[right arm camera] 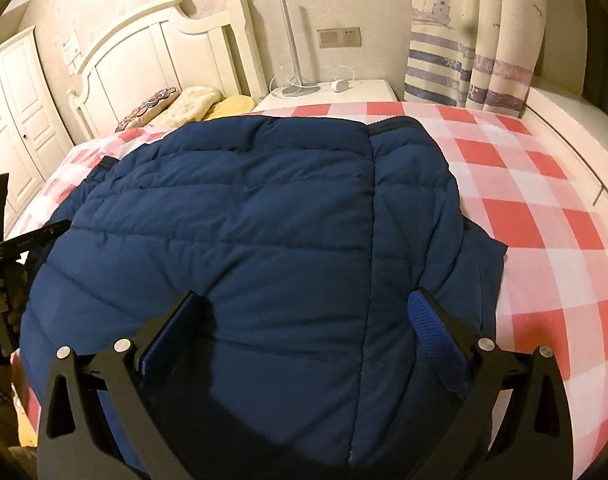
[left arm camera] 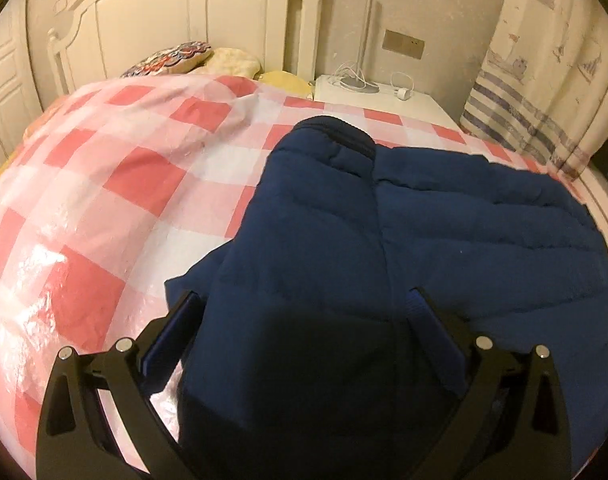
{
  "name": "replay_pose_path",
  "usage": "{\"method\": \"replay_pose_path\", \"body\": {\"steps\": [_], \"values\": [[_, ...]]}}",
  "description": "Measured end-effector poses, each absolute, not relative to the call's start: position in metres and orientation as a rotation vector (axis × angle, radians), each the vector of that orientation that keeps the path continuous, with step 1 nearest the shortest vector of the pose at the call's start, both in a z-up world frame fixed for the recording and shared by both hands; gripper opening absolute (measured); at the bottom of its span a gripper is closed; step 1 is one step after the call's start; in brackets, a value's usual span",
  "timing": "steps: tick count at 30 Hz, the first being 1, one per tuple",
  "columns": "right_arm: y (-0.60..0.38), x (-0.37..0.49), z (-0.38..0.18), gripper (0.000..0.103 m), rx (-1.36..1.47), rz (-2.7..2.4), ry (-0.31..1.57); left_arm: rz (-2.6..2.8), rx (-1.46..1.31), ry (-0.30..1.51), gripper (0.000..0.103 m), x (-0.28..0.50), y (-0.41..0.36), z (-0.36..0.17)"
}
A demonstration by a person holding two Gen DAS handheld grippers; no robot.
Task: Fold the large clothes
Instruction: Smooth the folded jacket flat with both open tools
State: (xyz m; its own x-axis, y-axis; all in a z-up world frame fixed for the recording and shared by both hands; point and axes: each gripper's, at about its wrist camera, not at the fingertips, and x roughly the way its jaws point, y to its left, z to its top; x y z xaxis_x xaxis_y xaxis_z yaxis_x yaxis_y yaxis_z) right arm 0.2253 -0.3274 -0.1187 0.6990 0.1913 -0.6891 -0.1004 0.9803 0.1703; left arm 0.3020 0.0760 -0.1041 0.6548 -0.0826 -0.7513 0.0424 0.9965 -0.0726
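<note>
Red and white checked bed cover [left arm camera: 104, 184] across most of both frames, glossy at lower left of the left wrist view. Dark blue quilted jacket [right arm camera: 240, 216] spread flat on it, filling the centre and lower part of the right wrist view and the lower right of the left wrist view, stitched in horizontal bands with a seam running up toward the collar. White headboard [right arm camera: 152, 52] at upper left, pillows [right arm camera: 192, 104] below it. Striped curtain [right arm camera: 463, 64] at upper right. White nightstand [right arm camera: 343, 90] at upper centre, cables and a charger on top. Left gripper [left arm camera: 304, 304] spread wide, fingers apart over the jacket's near edge, holding nothing. Right gripper [right arm camera: 307, 304] likewise wide open above the jacket.
</note>
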Motion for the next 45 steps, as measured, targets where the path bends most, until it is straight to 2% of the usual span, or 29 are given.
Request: {"method": "replay_pose_path", "body": {"steps": [4,8,11,13,14,23,27,31,40,43,45], "values": [[-0.314,0.195,-0.095,0.098,0.151,0.092,0.75,-0.042,-0.07,0.736,0.1,0.261,0.067,-0.072],[-0.265,0.161,-0.08,0.098,0.056,0.205,0.686,-0.163,0.024,0.645,0.1,0.21,0.014,-0.046],[-0.218,0.152,-0.097,0.098,-0.085,0.263,0.723,-0.192,0.174,0.679,0.101,0.195,-0.035,-0.065],[-0.199,0.153,-0.121,0.099,-0.179,0.204,0.743,-0.158,0.24,0.747,0.101,0.197,-0.053,-0.099],[-0.195,0.151,-0.126,0.099,-0.216,0.191,0.726,-0.149,0.242,0.695,0.101,0.193,-0.054,-0.11],[-0.209,0.152,-0.121,0.097,-0.203,0.212,0.758,-0.153,0.226,0.743,0.101,0.162,-0.032,-0.119],[-0.258,0.146,-0.105,0.098,-0.087,0.083,0.711,-0.115,0.216,0.739,0.101,0.15,-0.008,-0.111],[-0.319,0.151,-0.125,0.099,0.108,0.043,0.747,-0.104,0.174,0.732,0.101,0.151,0.013,-0.114],[-0.318,0.156,-0.117,0.097,0.093,0.011,0.831,-0.098,0.188,0.726,0.101,0.16,0.01,-0.113],[-0.309,0.139,-0.097,0.098,0.111,-0.014,0.689,-0.094,0.191,0.726,0.101,0.161,0.01,-0.114],[-0.297,0.138,-0.091,0.098,0.074,0.022,0.662,-0.091,0.195,0.726,0.101,0.161,0.009,-0.114]]}}
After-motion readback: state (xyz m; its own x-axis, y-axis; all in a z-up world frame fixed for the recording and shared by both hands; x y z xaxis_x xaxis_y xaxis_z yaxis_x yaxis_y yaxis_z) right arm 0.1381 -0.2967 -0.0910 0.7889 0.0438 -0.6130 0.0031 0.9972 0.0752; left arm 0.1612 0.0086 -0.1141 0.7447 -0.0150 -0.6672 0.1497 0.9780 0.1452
